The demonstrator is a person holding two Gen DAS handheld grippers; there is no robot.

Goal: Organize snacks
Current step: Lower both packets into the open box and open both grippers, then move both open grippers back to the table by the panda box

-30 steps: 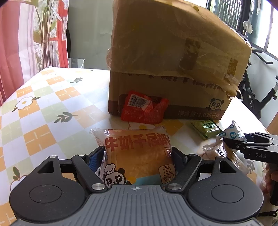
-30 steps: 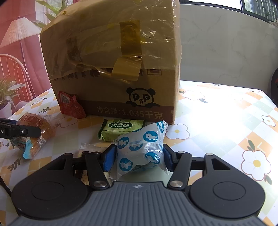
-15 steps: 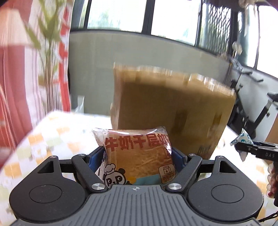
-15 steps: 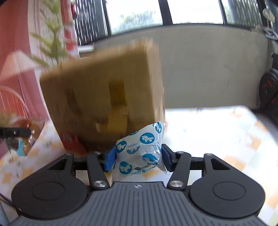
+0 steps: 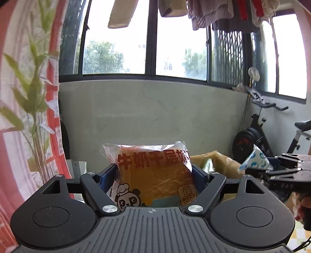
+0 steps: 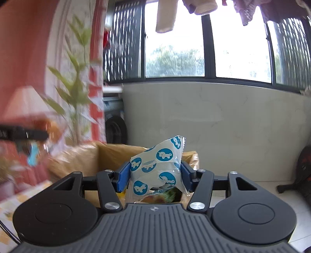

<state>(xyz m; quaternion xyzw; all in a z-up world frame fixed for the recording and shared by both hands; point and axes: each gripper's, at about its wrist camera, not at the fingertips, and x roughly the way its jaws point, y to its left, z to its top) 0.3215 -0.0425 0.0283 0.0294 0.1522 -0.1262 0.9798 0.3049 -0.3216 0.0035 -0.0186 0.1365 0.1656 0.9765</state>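
Grey stone-look wall panel [image 5: 155,116] under dark-framed windows [image 5: 178,44], laundry [image 5: 210,11] hanging above, exercise bike [image 5: 258,134] at right, plant [image 6: 75,85] by red curtain. Counter [image 6: 23,196] with checked cloth only at frame edge, blurred. Left gripper [image 5: 154,175] fingers clamped on the bread pack [image 5: 153,173]: glossy clear film, red print, panda logo. Right gripper [image 6: 155,175] fingers clamped on the pouch [image 6: 157,171]: crinkled white film, blue round animal prints, serrated top. Both held up over the open cardboard box [image 6: 108,153], tan, taped flaps.
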